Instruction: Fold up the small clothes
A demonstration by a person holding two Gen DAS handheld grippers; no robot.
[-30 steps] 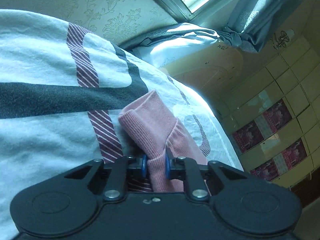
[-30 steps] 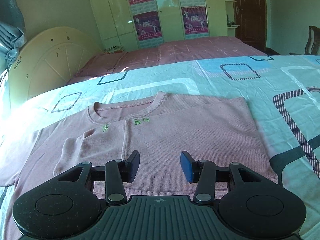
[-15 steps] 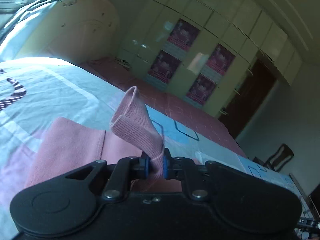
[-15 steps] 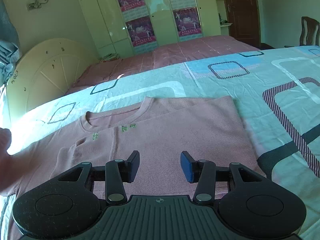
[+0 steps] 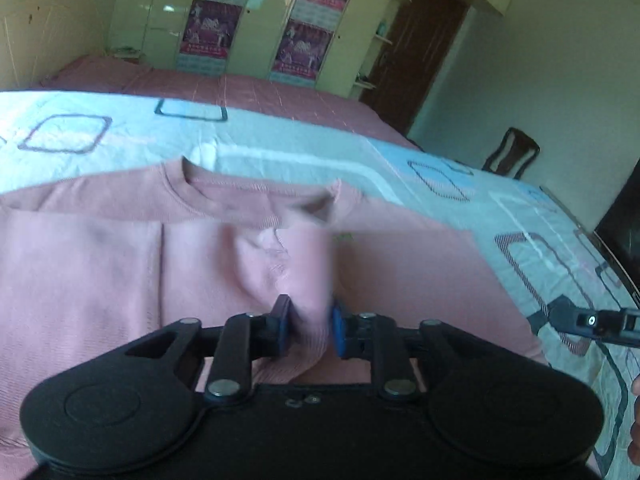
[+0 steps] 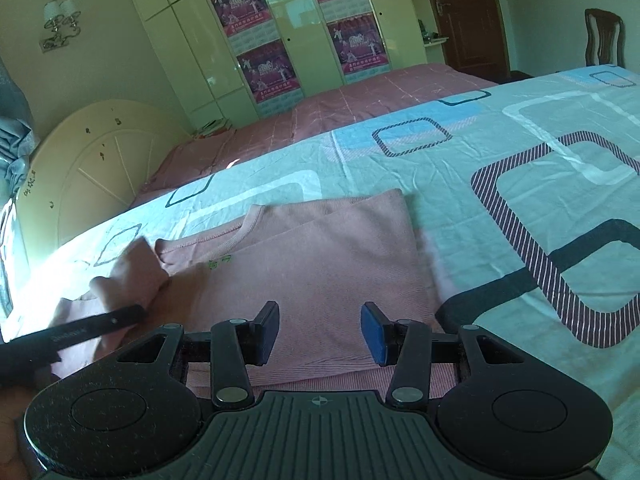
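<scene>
A small pink sweater point(image 6: 320, 256) lies flat on the patterned bed sheet point(image 6: 520, 160), neck hole away from me, its right side folded in. My left gripper point(image 5: 308, 330) is shut on the pink sleeve point(image 5: 304, 264) and holds it lifted over the sweater's body point(image 5: 100, 280), just below the collar point(image 5: 224, 196). In the right wrist view the left gripper point(image 6: 138, 314) shows at the left with the sleeve point(image 6: 132, 272) bunched in it. My right gripper point(image 6: 319, 334) is open and empty, low over the sweater's lower part.
A pink-covered bed point(image 6: 360, 100) lies beyond the sheet, with a cream headboard point(image 6: 92, 172) at the left. Wardrobe doors with posters point(image 6: 280, 40) line the far wall. A wooden chair point(image 5: 512, 156) and a brown door point(image 6: 464, 12) stand at the right.
My left gripper has swung the sleeve from the bed's left edge inward, over the sweater's body. My right gripper has stayed open and drifted slightly right.
</scene>
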